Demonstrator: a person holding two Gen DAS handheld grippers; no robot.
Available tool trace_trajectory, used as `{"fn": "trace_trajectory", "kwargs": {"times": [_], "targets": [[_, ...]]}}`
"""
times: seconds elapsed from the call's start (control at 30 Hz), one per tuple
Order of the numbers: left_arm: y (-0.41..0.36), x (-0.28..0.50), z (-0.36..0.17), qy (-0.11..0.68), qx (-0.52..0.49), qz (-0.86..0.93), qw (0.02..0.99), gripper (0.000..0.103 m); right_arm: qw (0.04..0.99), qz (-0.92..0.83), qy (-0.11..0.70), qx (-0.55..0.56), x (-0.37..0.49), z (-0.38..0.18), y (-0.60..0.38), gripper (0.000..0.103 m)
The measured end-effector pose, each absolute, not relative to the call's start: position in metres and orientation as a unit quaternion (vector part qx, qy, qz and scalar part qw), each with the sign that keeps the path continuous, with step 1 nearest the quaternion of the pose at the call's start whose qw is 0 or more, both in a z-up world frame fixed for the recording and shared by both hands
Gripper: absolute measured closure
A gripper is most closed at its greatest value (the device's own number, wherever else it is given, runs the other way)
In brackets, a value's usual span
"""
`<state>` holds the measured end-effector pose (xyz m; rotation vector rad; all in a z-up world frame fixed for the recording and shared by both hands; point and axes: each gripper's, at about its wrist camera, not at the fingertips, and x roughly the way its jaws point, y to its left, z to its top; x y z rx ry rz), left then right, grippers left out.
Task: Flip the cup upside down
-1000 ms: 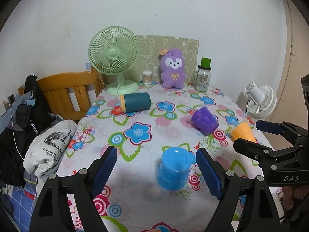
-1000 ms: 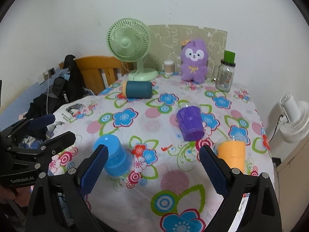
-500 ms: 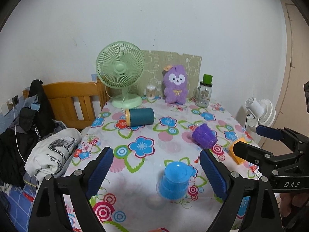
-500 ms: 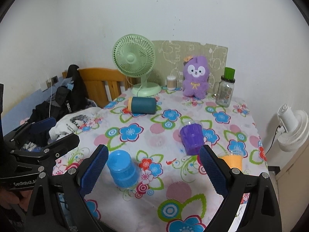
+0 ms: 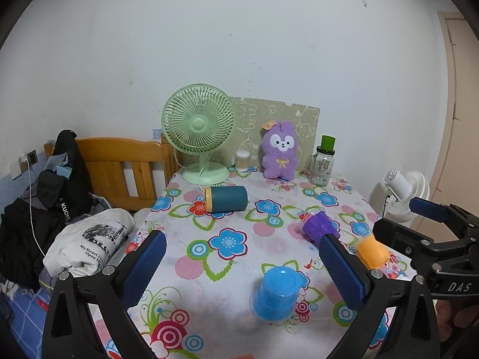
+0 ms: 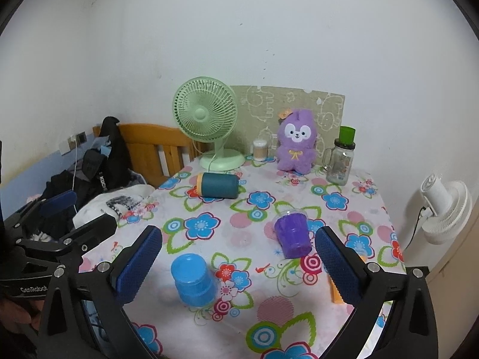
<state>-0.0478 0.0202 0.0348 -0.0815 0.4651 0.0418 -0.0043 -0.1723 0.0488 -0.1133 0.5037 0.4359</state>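
1. A blue cup stands upside down on the flowered tablecloth, base up, near the table's front edge; in the right wrist view the same cup sits to the left of centre.
2. The left gripper hangs above the table with its jaws spread wide and nothing between the blue pads; the blue cup lies just inside the right-hand pad, untouched.
3. The right gripper is likewise wide apart and empty, with the blue cup near its left pad and a purple cup near its right pad.
4. The purple cup lies right of and beyond the blue cup; whether it lies flat or only tilts cannot be told.
5. An orange cup lies right of the blue cup, near the table's right edge; in the right wrist view it is mostly hidden behind a pad.
6. A teal tumbler with an orange lid lies on its side, well beyond the blue cup.
7. Farther back, along the wall, stand a green fan, a purple plush toy and a glass bottle with a green cap.
8. Left of the blue cup, off the table, are a wooden chair and a heap of clothes.
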Motion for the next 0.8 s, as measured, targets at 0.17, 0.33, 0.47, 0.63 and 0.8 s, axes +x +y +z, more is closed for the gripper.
{"fn": "trace_trajectory", "kwargs": {"times": [0.17,0.33,0.47,0.63,0.8], "targets": [[0.0212,-0.0491,0.0337,0.24,-0.041,0.026,0.97,0.0,0.942,0.216,0.251,-0.055,-0.0062,0.0465,-0.17,0.0],[0.0221,-0.0505,0.0343,0.238,-0.041,0.029,0.97,0.0,0.942,0.217,0.25,-0.059,-0.0077,0.0472,-0.1675,0.0],[0.0226,-0.0506,0.0341,0.238,-0.041,0.029,0.97,0.0,0.942,0.217,0.251,-0.059,-0.008,0.0472,-0.167,0.0],[0.0229,-0.0495,0.0334,0.241,-0.042,0.028,0.969,0.0,0.94,0.218,0.255,-0.056,-0.0076,0.0451,-0.1677,0.0],[0.0235,-0.0492,0.0321,0.243,-0.042,0.027,0.969,0.0,0.939,0.218,0.259,-0.054,-0.0059,0.0438,-0.1683,0.0]]}}
